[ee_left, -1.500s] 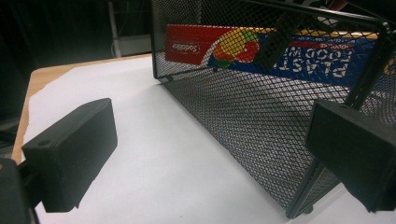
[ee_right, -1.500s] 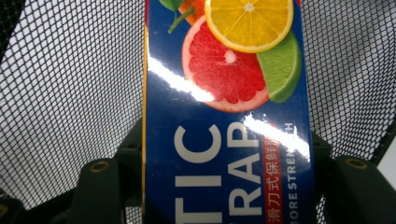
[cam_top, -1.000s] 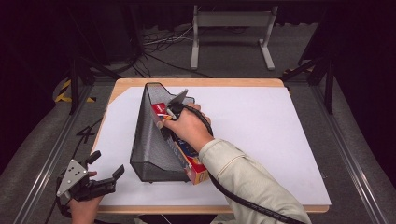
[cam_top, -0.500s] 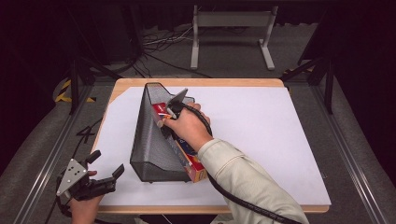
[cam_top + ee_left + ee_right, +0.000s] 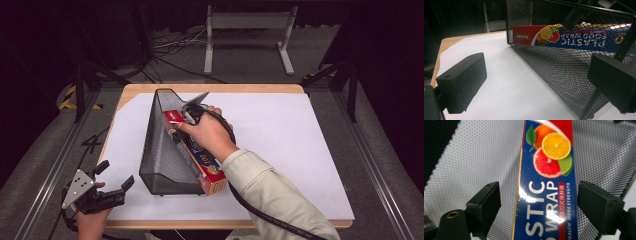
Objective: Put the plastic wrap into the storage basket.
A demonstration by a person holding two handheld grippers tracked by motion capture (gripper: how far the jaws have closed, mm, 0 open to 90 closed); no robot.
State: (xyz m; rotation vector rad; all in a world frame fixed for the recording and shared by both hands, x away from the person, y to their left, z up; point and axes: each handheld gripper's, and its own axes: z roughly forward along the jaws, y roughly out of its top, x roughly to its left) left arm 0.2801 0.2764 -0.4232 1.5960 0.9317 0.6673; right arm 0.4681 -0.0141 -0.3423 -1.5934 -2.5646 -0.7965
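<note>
A black mesh file holder (image 5: 160, 150) stands on the white table top (image 5: 290, 150). A long blue and red plastic wrap box (image 5: 207, 172) lies inside it, its near end sticking out of the open front. My right gripper (image 5: 179, 126) reaches into the holder over the box. In the right gripper view it (image 5: 541, 206) is open, one jaw on each side of the box (image 5: 546, 182) with gaps between. My left gripper (image 5: 116, 174) hangs open at the table's near left corner. In its own view it (image 5: 536, 82) faces the holder's mesh wall (image 5: 554, 67), and the box (image 5: 574, 40) shows through.
Bare white surface (image 5: 300, 130) lies right of the holder. A wooden table rim (image 5: 200, 88) runs along the far edge. On the floor beyond stand a white metal frame (image 5: 247, 30) and loose cables (image 5: 170, 50). Rails (image 5: 50, 165) flank the table.
</note>
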